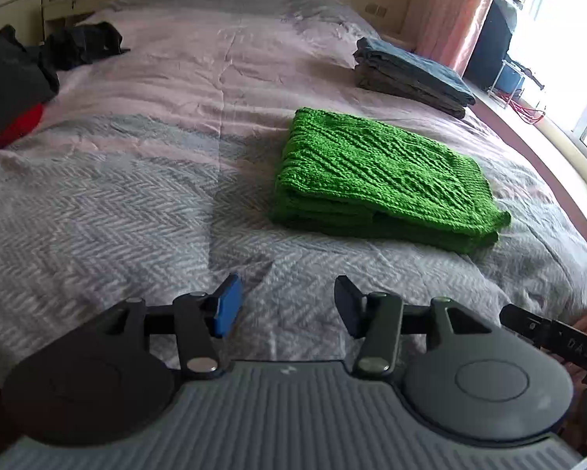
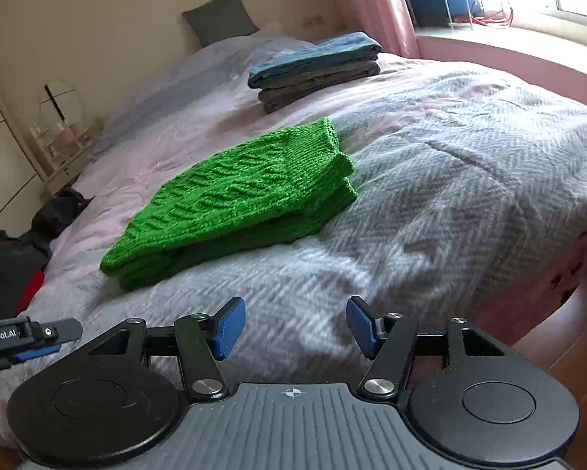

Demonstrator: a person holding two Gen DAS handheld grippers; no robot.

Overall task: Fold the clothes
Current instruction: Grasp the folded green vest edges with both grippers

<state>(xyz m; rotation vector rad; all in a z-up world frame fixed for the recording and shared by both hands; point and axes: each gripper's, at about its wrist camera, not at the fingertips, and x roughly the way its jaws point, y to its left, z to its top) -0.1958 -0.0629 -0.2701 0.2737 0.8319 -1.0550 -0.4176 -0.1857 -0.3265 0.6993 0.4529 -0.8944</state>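
Both your grippers — left gripper point(image 1: 287, 305), right gripper point(image 2: 295, 327) — hang empty, jaws apart, short of the folded green knit sweater point(image 1: 375, 180) on the bed point(image 1: 136, 203) — likely soft, thick, floppy, so pinch through its stacked near edge.

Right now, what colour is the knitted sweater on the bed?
Bright green. The folded sweater shows best in the left wrist view, lying on the bed.

bed point(image 1: 136, 203) with grey-pink cover, folded green knit point(image 1: 379, 180) near its right edge, folded dark stack point(image 1: 411, 74) beyond, dark clothes heap point(image 1: 23, 74) at left edge
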